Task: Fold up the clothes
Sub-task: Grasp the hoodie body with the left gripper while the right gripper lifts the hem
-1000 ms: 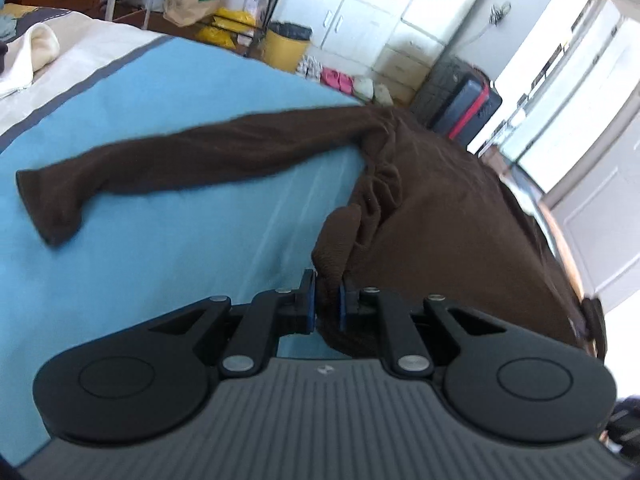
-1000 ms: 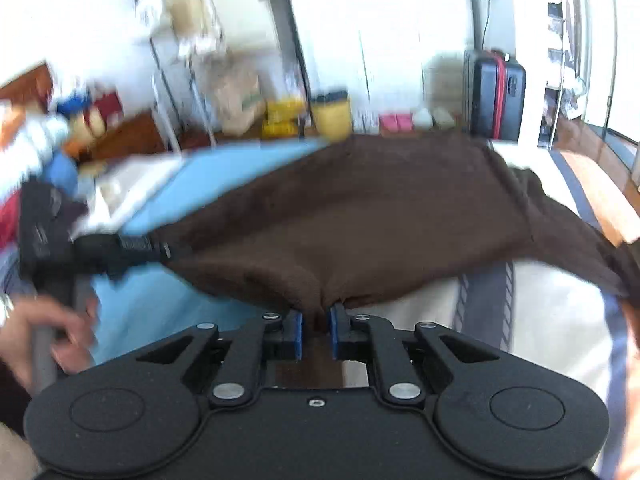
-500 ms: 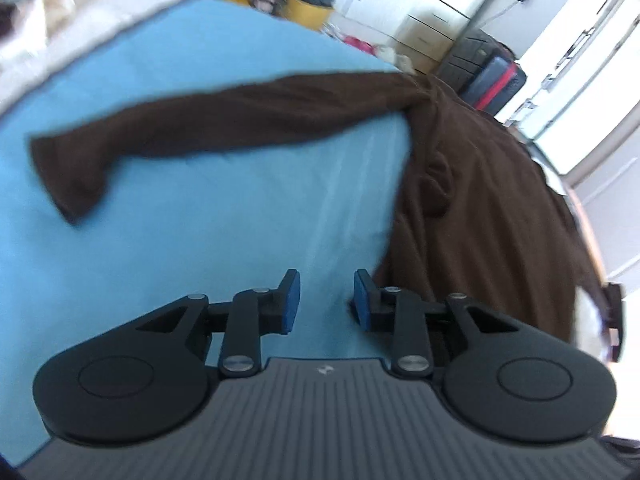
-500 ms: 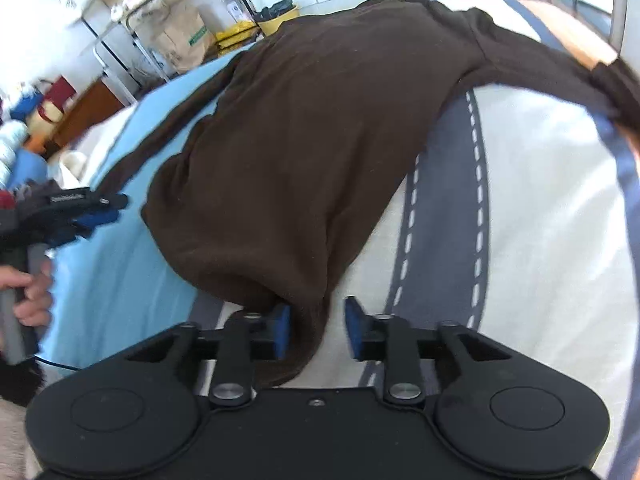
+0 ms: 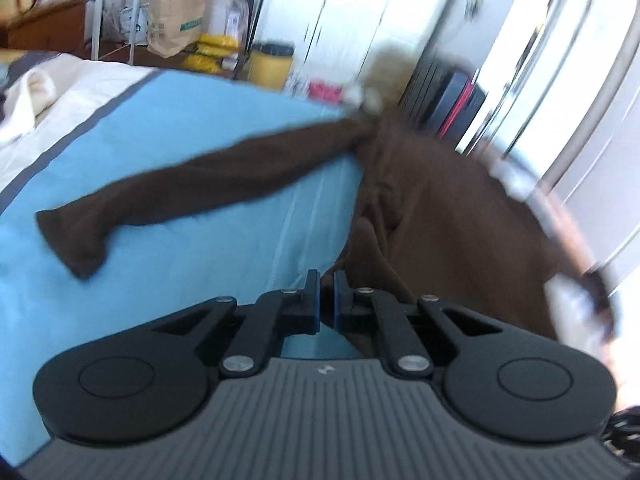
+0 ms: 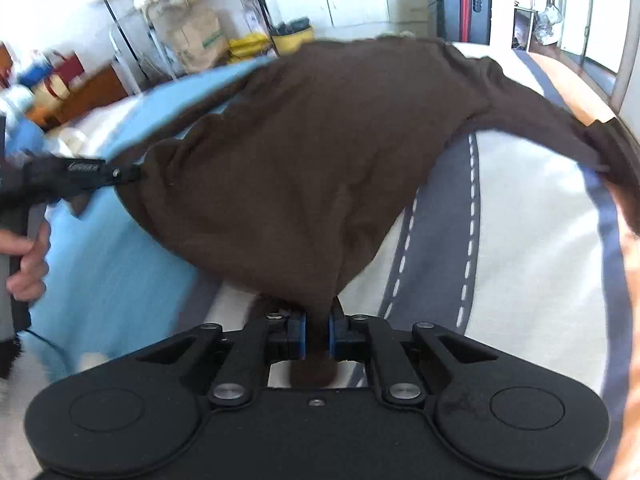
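A dark brown long-sleeved top (image 5: 440, 208) lies spread over the bed, one sleeve (image 5: 200, 184) stretched left across the light blue cover (image 5: 160, 280). My left gripper (image 5: 326, 300) is shut on a fold at the top's hem edge. In the right wrist view the top (image 6: 320, 140) hangs taut between both grippers. My right gripper (image 6: 318, 336) is shut on a bunch of its hem, and the left gripper (image 6: 132, 174) pinches the opposite corner at the far left. The other sleeve (image 6: 600, 152) trails off to the right.
The bed cover is white with grey dashed stripes (image 6: 520, 260) on the right side. A person's hand (image 6: 28, 264) holds the left tool. Beyond the bed stand a black suitcase (image 6: 460, 4), a yellow bin (image 5: 272, 64), a paper bag (image 5: 176, 20) and white cabinets.
Half a second ago both grippers stood open over the top. Both have now shut on its hem again and the cloth is pulled up between them.
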The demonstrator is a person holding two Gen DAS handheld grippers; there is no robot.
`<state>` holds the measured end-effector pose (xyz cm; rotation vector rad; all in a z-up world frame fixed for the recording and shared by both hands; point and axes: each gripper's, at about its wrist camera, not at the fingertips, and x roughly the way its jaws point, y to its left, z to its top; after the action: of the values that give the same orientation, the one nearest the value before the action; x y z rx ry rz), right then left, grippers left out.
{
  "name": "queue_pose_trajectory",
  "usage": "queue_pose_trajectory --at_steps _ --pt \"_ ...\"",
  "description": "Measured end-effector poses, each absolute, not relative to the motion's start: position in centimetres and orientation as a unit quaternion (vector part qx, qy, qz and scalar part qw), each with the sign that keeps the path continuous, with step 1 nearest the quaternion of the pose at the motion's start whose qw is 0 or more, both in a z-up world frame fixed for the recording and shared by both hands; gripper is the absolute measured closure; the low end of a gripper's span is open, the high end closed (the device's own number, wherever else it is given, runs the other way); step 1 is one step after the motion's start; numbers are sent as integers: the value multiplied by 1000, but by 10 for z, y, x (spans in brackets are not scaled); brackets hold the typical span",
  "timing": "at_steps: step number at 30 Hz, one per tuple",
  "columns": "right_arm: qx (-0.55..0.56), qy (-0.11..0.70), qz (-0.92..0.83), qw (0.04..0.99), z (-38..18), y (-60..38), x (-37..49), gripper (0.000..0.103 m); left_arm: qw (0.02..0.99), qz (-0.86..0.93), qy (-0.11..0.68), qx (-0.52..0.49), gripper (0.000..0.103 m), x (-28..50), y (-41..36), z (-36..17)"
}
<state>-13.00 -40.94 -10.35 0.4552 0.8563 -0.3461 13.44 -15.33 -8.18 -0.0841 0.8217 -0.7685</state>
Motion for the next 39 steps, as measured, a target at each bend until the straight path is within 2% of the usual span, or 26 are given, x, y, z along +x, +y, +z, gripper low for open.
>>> queue_pose_trajectory --at_steps 3,6,8,15,18,21,22,25,28,32,34,36,38,39 --pt "191 406 -143 882 -82 -397 -143 97 838 -346 416 -72 98 144 -130 -86" --pt "141 451 -160 866 -103 -389 -137 98 805 -308 503 -65 98 164 -140 -128" --pt "146 461 -155 861 -113 -388 -130 98 803 -302 511 -51 98 164 -146 -134" --pt "143 458 -129 868 -102 -378 -133 98 838 -324 440 -12 98 141 -149 -92" --pt "121 457 -115 874 -91 -369 -140 98 826 -323 463 21 97 141 -156 -102" --pt "120 487 -123 857 -113 -376 -133 98 816 -293 495 63 97 145 -167 -126" --pt "131 502 -131 845 -123 -381 -131 98 817 -296 492 58 97 145 -164 -124" --pt "138 481 -112 859 -114 -380 -132 98 824 -312 470 50 97 143 -160 -110" --pt "123 478 -95 864 -108 -378 -132 98 819 -317 471 82 98 137 -163 -114" --pt "89 534 -112 833 -138 -374 -120 97 808 -297 486 149 98 132 -175 -135" --pt "84 522 -107 842 -132 -371 -118 91 813 -294 477 154 97 129 -174 -128" --pt "84 501 -102 856 -121 -369 -121 76 833 -276 454 151 96 129 -165 -118" --pt "84 478 -97 869 -110 -367 -123 66 852 -265 433 131 90 135 -150 -105" --pt "84 467 -94 875 -105 -366 -124 56 860 -260 424 114 80 140 -140 -98"
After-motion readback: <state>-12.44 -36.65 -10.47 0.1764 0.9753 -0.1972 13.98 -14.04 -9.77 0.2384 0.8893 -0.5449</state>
